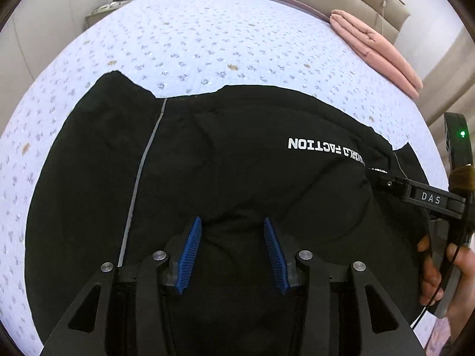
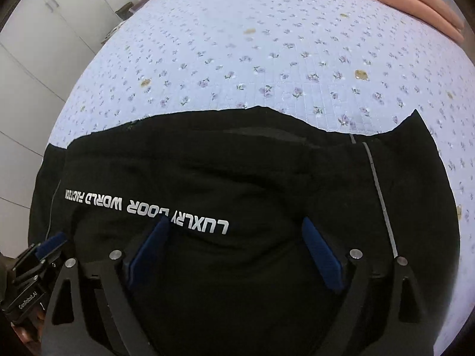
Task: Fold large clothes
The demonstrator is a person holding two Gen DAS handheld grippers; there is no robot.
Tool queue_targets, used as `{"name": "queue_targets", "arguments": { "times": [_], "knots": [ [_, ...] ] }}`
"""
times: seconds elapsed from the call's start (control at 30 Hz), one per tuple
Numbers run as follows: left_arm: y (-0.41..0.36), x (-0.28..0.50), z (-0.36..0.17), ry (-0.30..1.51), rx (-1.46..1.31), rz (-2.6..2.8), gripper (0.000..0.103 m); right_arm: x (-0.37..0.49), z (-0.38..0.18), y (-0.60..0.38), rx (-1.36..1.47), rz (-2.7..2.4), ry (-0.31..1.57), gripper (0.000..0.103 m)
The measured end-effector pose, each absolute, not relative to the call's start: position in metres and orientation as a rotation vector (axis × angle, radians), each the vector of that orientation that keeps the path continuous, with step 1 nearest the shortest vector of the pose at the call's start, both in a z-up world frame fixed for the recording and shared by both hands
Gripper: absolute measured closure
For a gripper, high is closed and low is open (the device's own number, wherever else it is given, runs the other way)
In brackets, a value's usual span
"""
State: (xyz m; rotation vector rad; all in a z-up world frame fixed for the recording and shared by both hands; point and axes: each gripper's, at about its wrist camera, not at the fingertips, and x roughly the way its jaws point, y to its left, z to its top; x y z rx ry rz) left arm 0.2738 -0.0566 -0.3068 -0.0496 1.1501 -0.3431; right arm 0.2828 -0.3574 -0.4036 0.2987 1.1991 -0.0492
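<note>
Claws, left (image 1: 232, 225) & right (image 2: 234, 225), both released over black garment (image 1: 207, 172), bedspread (image 1: 193, 44) beyond its far edge.

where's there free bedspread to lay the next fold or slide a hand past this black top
Free: the wide floral bedspread beyond the far edge of the black garment, up to the folded pink blanket at the far right. A narrower strip runs along the garment's left side in the left wrist view. Crowded: the near side, where both open tongs hover over the cloth.

Black frame (image 1: 311, 305); ribbed blue pads (image 1: 190, 255)
</note>
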Motion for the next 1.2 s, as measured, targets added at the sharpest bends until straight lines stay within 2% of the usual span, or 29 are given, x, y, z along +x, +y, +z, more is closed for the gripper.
{"name": "queue_targets", "arguments": {
  "times": [0.2,0.37,0.53,0.67,1.0,1.07,1.2],
  "knots": [
    [-0.036,0.264,-0.284,1.132,-0.042,-0.277,0.056,0.261,-0.387,-0.360,0.280,-0.038,1.184,0.009],
    [0.010,0.234,-0.257,1.097,-0.035,-0.211,0.057,0.180,-0.354,-0.365,0.212,-0.031,1.141,0.009],
    [0.063,0.216,-0.250,1.128,-0.043,-0.130,0.056,0.117,-0.351,-0.397,0.224,-0.100,1.158,0.009],
    [0.094,0.228,-0.260,1.183,-0.110,-0.117,0.056,0.102,-0.354,-0.427,0.253,-0.164,1.176,0.009],
    [0.098,0.289,-0.303,1.284,-0.274,-0.230,0.056,0.116,-0.369,-0.463,0.400,-0.163,1.163,0.009],
    [0.094,0.297,-0.311,1.309,-0.268,-0.247,0.055,0.122,-0.377,-0.465,0.419,-0.149,1.170,0.009],
    [0.085,0.306,-0.324,1.318,-0.210,-0.271,0.037,0.129,-0.396,-0.473,0.473,-0.106,1.188,0.006]
  ]
}}
